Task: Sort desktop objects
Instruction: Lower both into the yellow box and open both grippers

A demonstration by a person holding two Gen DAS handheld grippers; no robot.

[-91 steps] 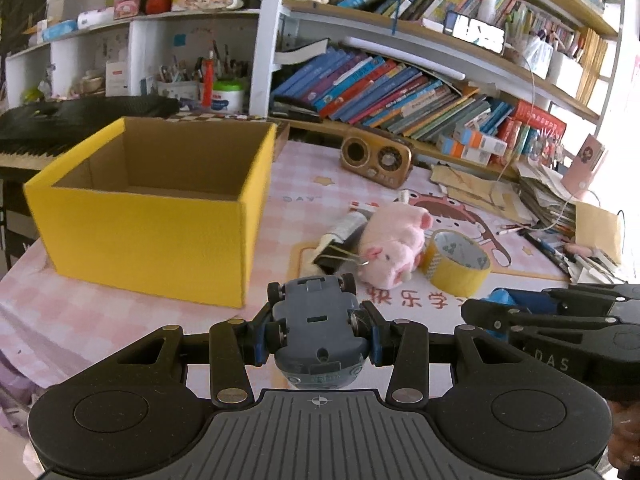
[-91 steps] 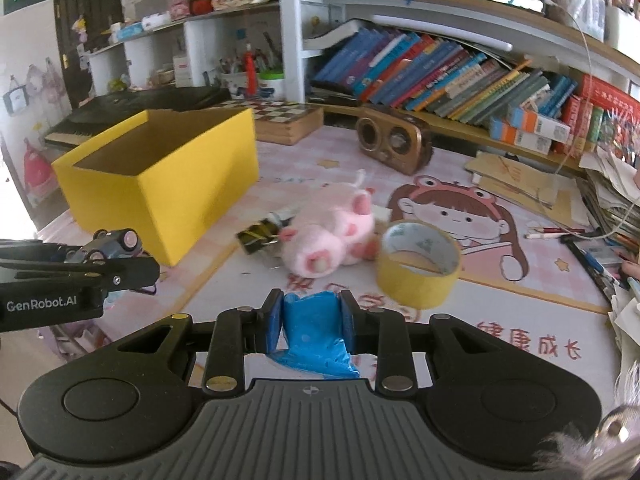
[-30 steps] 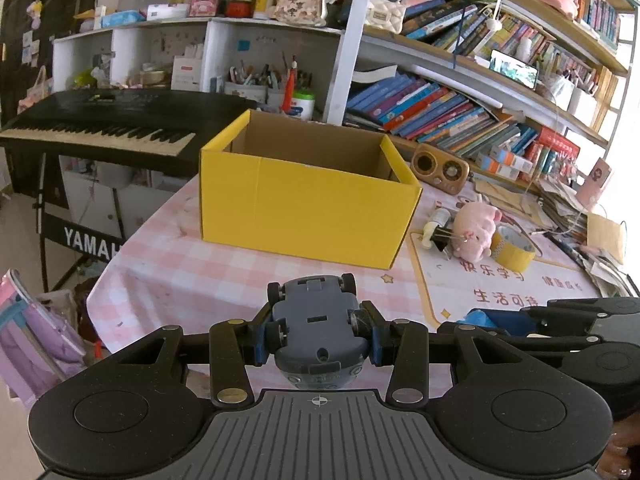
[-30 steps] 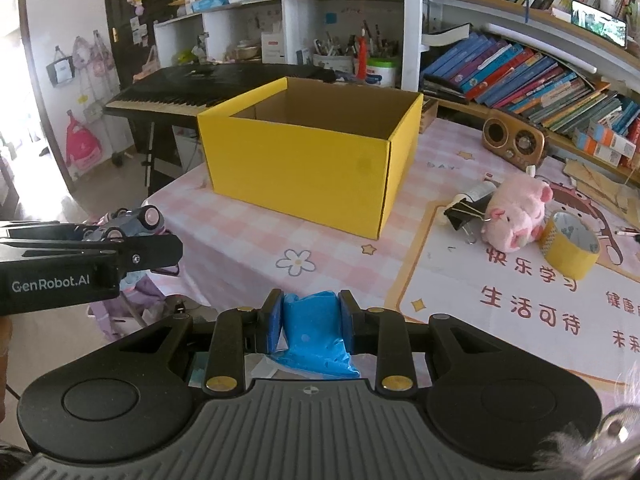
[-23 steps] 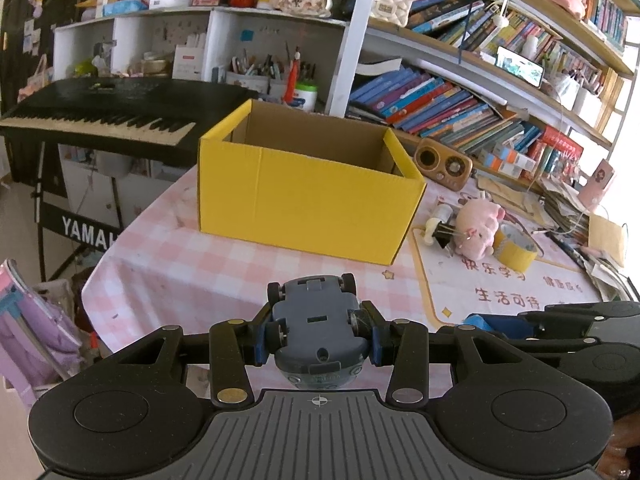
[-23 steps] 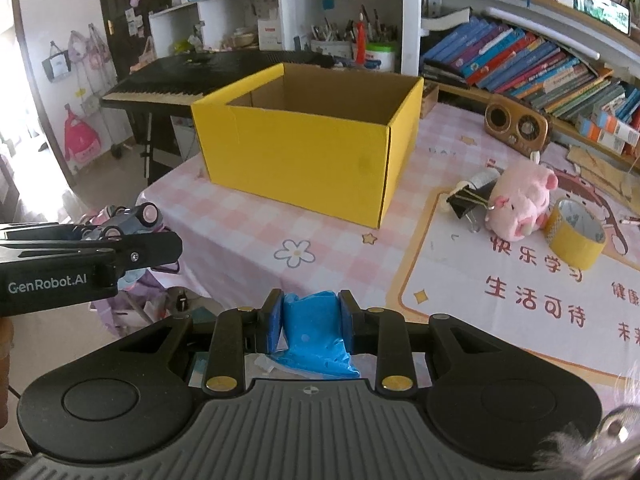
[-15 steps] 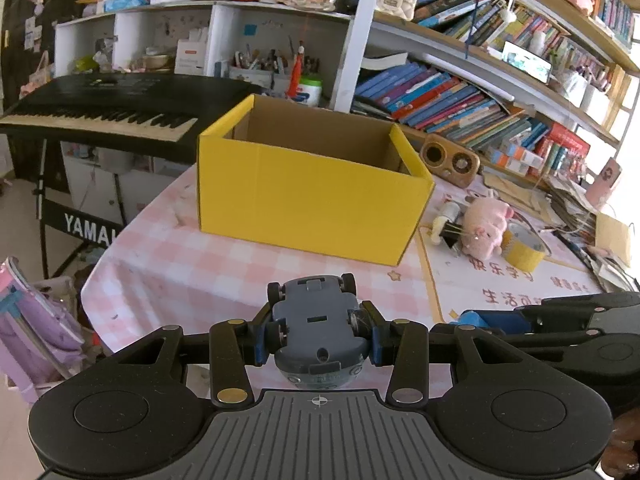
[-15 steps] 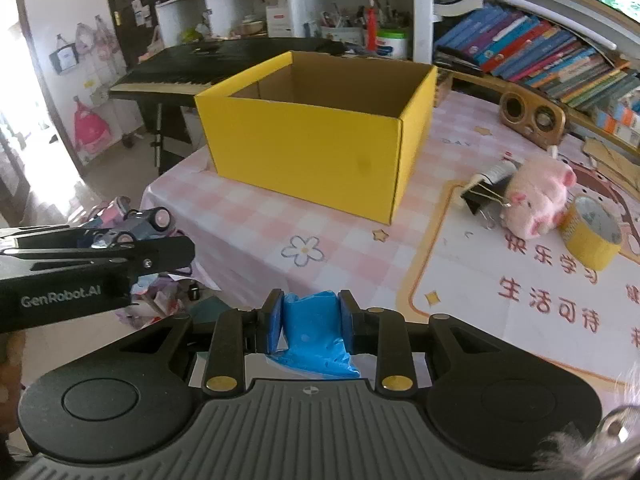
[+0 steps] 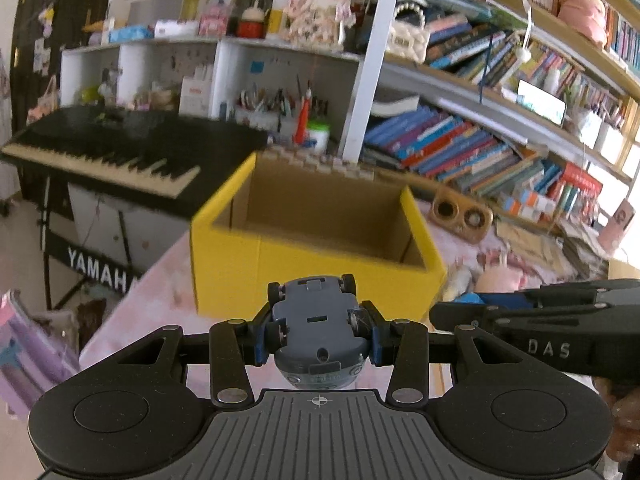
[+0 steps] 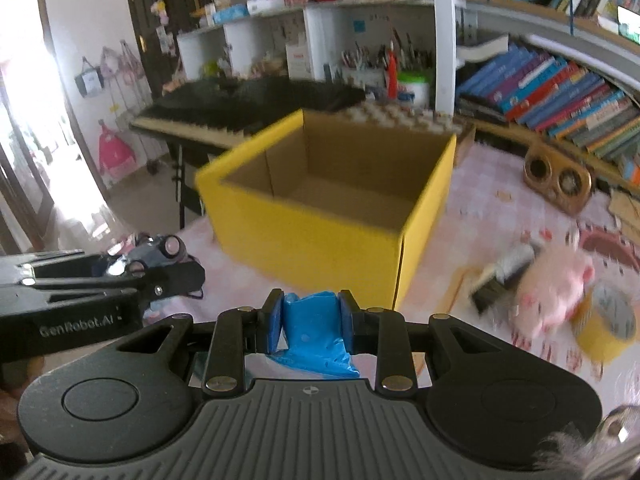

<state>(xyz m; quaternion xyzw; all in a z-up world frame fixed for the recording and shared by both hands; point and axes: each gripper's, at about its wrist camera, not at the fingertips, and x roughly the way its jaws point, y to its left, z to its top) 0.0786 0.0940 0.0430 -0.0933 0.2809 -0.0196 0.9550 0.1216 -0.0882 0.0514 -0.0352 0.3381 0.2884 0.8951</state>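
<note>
Left hand-held gripper (image 9: 318,334) clamps toy car (image 9: 316,328), right hand-held gripper (image 10: 308,322) blue packet (image 10: 316,332)

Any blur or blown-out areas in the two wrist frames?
Left wrist: box and table smeared, held toy car sharp, right edge washed out. Right wrist: box, pig and tape blurred, blue item crisp, doorway at left blown out.

The left gripper (image 9: 318,330), black with blue pads, is clamped on a small grey plastic toy car (image 9: 316,328) held underside up. Just right of it, the matching right gripper (image 10: 308,322) pinches a crumpled blue plastic packet (image 10: 314,330).
</note>
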